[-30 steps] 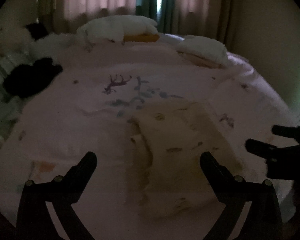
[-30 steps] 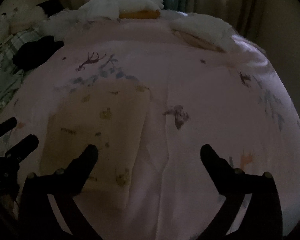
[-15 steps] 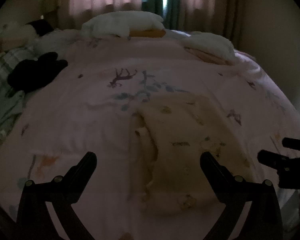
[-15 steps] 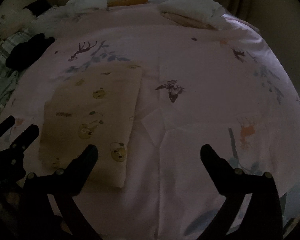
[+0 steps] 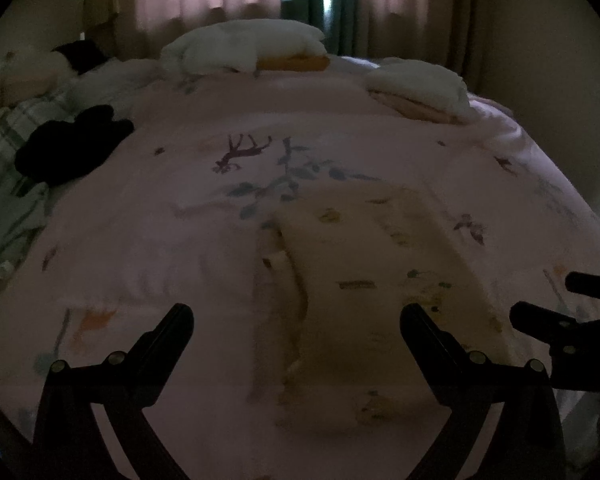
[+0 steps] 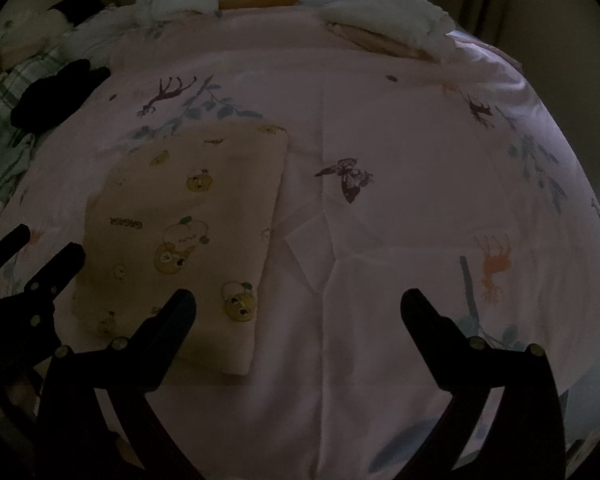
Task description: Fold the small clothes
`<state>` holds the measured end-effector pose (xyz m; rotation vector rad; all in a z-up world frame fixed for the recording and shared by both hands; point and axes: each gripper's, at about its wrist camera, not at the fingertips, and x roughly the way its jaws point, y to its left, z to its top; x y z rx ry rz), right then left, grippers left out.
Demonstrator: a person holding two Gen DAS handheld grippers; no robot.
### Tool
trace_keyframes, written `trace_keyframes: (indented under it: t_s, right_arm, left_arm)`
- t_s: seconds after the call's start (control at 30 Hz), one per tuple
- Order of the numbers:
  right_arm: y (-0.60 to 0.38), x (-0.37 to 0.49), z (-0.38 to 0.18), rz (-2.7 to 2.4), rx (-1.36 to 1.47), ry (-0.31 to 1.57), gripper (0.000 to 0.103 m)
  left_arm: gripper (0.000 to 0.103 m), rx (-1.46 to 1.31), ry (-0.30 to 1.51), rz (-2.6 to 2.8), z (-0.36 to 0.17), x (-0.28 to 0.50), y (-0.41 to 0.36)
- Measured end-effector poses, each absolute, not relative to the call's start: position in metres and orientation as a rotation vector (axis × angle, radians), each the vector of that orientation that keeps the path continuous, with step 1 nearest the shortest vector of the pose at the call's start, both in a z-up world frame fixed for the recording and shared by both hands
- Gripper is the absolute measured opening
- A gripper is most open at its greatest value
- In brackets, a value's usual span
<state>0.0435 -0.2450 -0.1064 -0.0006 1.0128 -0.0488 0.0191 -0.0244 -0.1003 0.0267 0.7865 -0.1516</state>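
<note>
Dim room, bed w/ pink printed cover (image 6: 400, 128). Cream garment w/ bear print (image 6: 188, 232) lying flat on cover, already folded to a neat rectangle, nearer the left side of bed centre. Left gripper (image 5: 296, 320) spread wide, empty, hovering above garment's left edge. Right gripper (image 6: 298, 304) also spread wide, empty; its left finger (image 6: 172, 320) over garment's near right corner, other finger over bare cover. Neither claw touching cloth, prob — depth hard to judge in this light.

Left edge of garment (image 5: 288, 280) looks layered, a bit uneven in left wrist view; blur there, so not sure.

Risks from here: pinching only top layer → fold peels open. Catching the cover along w/ garment → whole thing drags, bundle skews. Uneven lift btwn two claws → rectangle twists. Black item (image 6: 56, 92) and white stacks (image 6: 388, 20) well apart, no snag risk
</note>
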Motion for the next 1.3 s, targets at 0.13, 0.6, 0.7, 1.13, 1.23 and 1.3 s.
trace_keyframes:
  t_s: [0.13,0.6,0.7,1.13,1.23,1.3]
  right_arm:
    - [-0.244,0.042,-0.106,-0.044,-0.001,1.007,0.103]
    - [-0.231,0.036,-0.100,-0.050,-0.023,0.993,0.103]
    - [-0.226,0.034,-0.098,-0.056,-0.044,0.982,0.103]
    - [-0.220,0.035,-0.099,-0.042,-0.060,0.989,0.103]
    - [-0.221,0.035,-0.099,-0.049,-0.060,0.988,0.103]
    - [-0.220,0.035,-0.100,-0.052,-0.062,0.988,0.103]
  left_arm:
    - [0.102,0.028,0.779,-0.169,-0.099,0.017,-0.026]
    - [0.102,0.022,0.744,-0.150,-0.092,0.011,-0.023]
    - [0.102,0.006,0.743,-0.155,-0.091,0.012,-0.021]
    - [0.102,0.022,0.759,-0.174,-0.093,0.014,-0.024]
    - [0.102,0.014,0.762,-0.177,-0.094,0.014,-0.021]
    - [0.102,0.017,0.759,-0.175,-0.093,0.014,-0.021]
